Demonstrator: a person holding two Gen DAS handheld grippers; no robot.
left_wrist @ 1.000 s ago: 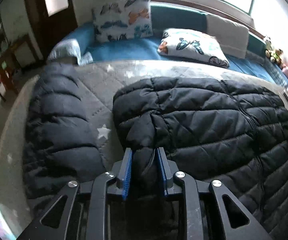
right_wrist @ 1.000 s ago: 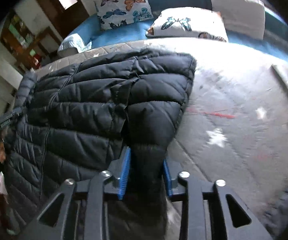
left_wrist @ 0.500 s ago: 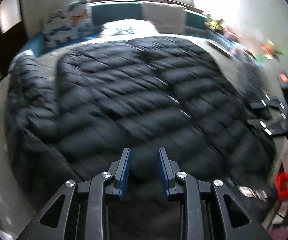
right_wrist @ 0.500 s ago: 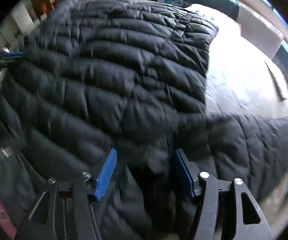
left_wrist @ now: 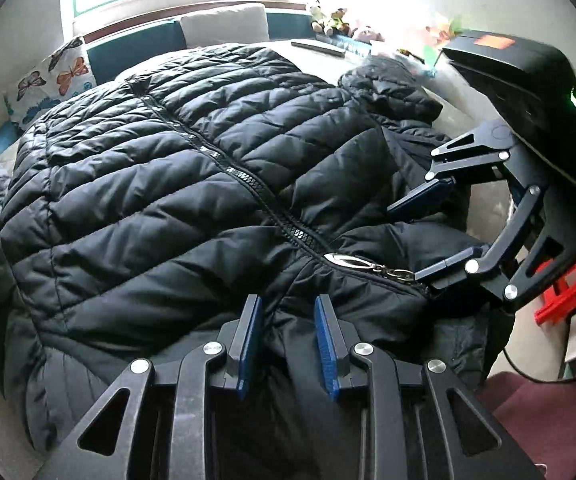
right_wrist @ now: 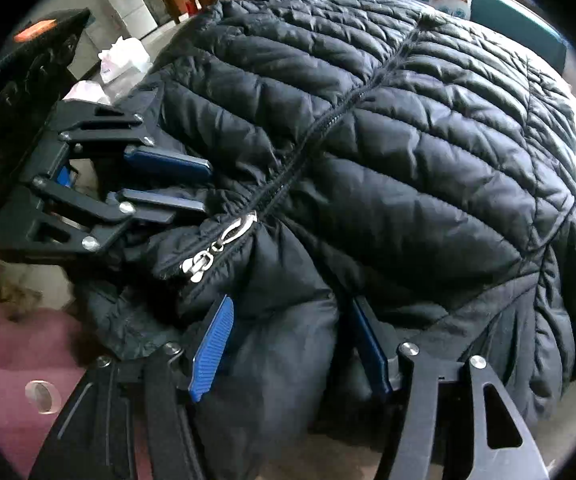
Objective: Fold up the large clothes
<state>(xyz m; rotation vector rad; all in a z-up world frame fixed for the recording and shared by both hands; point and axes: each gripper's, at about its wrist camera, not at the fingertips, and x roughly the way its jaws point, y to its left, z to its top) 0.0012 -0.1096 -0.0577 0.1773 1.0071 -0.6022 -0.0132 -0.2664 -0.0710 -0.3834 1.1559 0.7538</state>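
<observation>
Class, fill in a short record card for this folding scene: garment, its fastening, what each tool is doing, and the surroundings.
garment: black quilted puffer jacket, spread front-up over the bed
fastening: centre zip closed, silver zipper pull near the collar end
left tool: blue pads close on a bunch of collar fabric
right tool: jaws wide, fabric bulging between them, no clamp
surroundings: butterfly pillow beyond the jacket, red stool on the floor

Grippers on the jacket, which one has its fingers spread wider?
The right gripper: its blue pads stand wide apart around a thick bulge of the black jacket, whereas the left gripper pinches a narrow fold.
</observation>
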